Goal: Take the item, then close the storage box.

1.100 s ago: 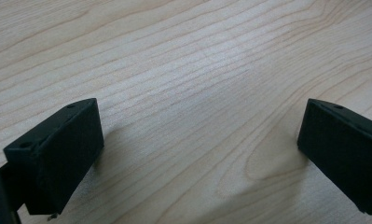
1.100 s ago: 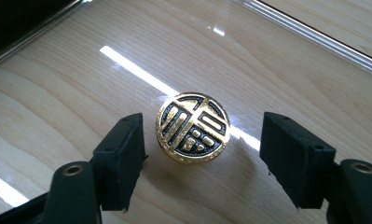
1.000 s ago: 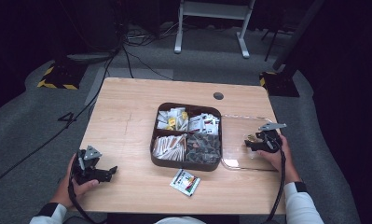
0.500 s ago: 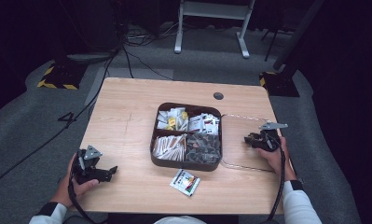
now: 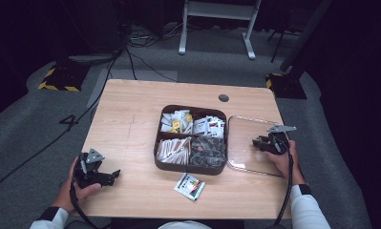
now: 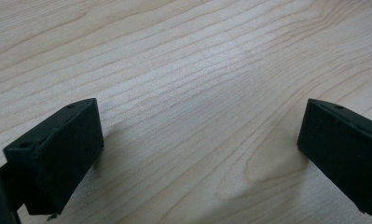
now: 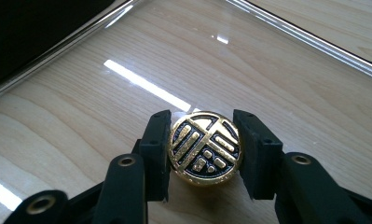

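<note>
A clear lid (image 5: 243, 138) lies flat on the table to the right of a dark compartment box (image 5: 193, 108). At the lid's middle is a round black knob with a gold pattern (image 7: 204, 150). My right gripper (image 7: 203, 140) is shut on that knob, one pad pressing each side. Its jaws have just been closing around it. In the high view the right gripper (image 5: 266, 143) rests over the lid in the person's hand. My left gripper (image 5: 112, 176) lies on the wood at the front left. Its jaws (image 6: 200, 140) stand wide open over bare wood.
The box has several compartments with white sachets, brown sticks and dark packets. A small white packet (image 5: 189, 185) lies on the table in front of the box. A round cable hole (image 5: 223, 98) sits near the table's far edge.
The right gripper's jaws look narrower than a second ago, now closed on the lid's knob. Both hands and the lid have kept their places.
</note>
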A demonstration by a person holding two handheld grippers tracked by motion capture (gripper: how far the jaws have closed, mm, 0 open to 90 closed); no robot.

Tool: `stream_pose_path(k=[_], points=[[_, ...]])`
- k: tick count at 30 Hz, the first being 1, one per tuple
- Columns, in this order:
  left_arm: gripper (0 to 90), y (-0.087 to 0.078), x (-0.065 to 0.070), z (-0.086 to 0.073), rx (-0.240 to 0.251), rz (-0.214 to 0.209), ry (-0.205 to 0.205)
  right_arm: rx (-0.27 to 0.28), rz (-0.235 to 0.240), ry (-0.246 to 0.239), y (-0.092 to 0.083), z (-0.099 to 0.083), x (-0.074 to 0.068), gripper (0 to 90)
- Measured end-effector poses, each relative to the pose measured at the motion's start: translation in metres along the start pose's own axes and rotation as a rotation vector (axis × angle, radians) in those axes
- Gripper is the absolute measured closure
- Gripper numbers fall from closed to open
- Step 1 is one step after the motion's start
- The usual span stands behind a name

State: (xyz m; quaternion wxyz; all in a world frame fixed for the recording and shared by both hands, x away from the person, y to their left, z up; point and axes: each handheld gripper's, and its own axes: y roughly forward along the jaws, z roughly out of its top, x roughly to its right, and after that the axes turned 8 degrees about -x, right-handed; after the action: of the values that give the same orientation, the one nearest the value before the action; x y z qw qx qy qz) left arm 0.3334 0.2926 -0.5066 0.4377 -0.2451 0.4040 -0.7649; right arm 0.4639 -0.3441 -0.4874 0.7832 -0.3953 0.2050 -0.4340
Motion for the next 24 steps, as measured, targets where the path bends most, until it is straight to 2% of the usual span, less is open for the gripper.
stream_pose_path(k=[2,6,15,24], points=[[0.4,0.0,0.0,0.0,0.0,0.0,0.0,0.006,-0.012,0.005,-0.004,0.001,0.002,59.5],[0.5,0.0,0.0,0.0,0.0,0.0,0.0,0.037,-0.008,0.025,-0.01,0.003,0.004,59.5],[0.4,0.0,0.0,0.0,0.0,0.0,0.001,0.057,-0.029,0.02,-0.022,0.009,0.003,59.5],[0.4,0.0,0.0,0.0,0.0,-0.001,0.001,0.139,-0.026,0.003,-0.055,0.024,-0.007,59.5]])
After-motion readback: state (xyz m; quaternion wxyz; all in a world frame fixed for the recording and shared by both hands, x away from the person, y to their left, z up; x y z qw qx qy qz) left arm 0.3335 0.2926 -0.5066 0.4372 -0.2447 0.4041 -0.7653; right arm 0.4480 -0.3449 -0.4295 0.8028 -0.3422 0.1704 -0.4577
